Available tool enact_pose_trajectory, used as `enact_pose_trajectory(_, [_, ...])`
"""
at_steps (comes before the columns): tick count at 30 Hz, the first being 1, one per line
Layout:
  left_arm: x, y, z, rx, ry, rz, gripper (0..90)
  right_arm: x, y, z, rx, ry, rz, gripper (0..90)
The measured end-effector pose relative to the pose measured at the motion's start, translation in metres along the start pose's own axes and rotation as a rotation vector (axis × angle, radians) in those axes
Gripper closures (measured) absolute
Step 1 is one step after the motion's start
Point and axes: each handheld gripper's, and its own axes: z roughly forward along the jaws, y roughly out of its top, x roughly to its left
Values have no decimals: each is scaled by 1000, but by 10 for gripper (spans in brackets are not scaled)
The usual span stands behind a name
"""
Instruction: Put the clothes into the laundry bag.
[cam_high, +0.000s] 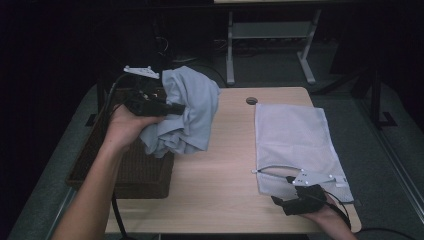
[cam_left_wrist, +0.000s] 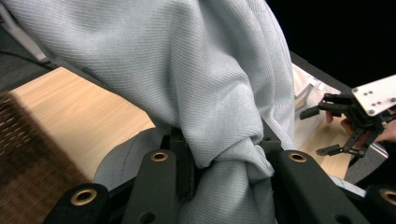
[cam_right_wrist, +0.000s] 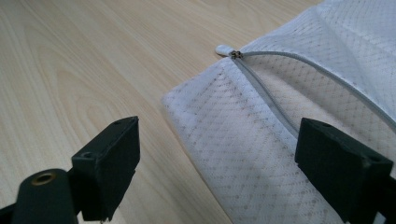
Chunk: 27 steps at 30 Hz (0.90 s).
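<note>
Overhead, the left gripper (cam_high: 176, 108) holds a bunched grey garment (cam_high: 187, 112) lifted above the table (cam_high: 220, 170), beside a wicker basket (cam_high: 135, 172). Up close, its jaws pinch the cloth. Lastly, the right gripper (cam_right_wrist: 217, 161) hovers with jaws spread at a white mesh bag's (cam_right_wrist: 261, 154) zipper (cam_right_wrist: 266, 93).

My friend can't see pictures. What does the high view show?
The left gripper holds a bunched pale blue cloth above a wooden table and brown wicker basket. The right gripper, jaws open, rests at a white mesh zip bag.
</note>
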Motion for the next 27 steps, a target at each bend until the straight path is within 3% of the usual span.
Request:
enact_pose_trajectory(8, [-22,-2,33,17,-54,51,685,0,0,-1,4,-6,-7,132])
enact_pose_trajectory(18, [-27,-22,73,22,-119,35,685,-9,0,-8,0,-13,32,140])
enact_pose_trajectory(22, [-28,-34,91,57,-132,37,685,-14,2,-15,23,-29,35,142])
enact_pose_trajectory(24, [-29,-39,98,63,-140,31,685,-17,1,-19,29,-34,49,168])
enact_pose_trajectory(27, [-31,-46,106,74,-145,35,685,-23,-2,-25,23,-36,71,330])
